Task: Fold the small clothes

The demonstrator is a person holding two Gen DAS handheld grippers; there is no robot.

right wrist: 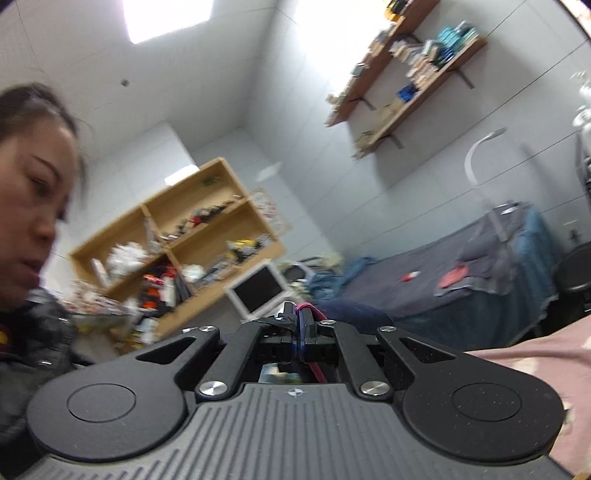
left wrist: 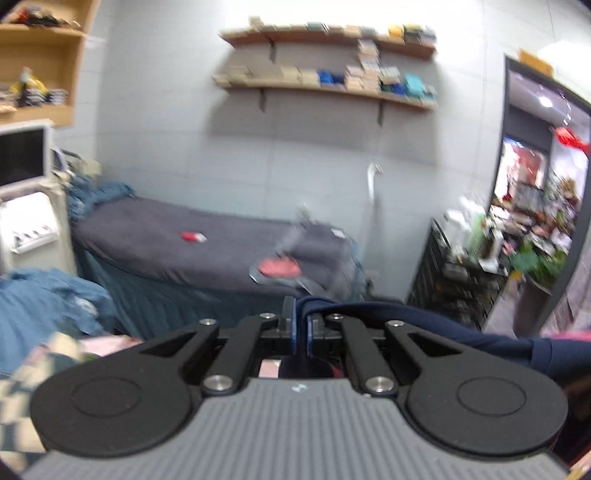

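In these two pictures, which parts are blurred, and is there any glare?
Left wrist view: the left gripper is sharp, the wall shelves and doorway are smeared. Right wrist view: the right gripper is sharp, the wooden bookcase blurs, and the ceiling light panel glares white.

Left claw [left wrist: 302,314] and right claw [right wrist: 300,321] are both clamped tight, raised.

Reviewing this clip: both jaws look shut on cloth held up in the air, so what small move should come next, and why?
Probably lower both grippers toward a flat surface. The left gripper pinches the navy garment, the right gripper is shut on a magenta-edged bit of cloth, and both cameras face the room, not a folding surface.
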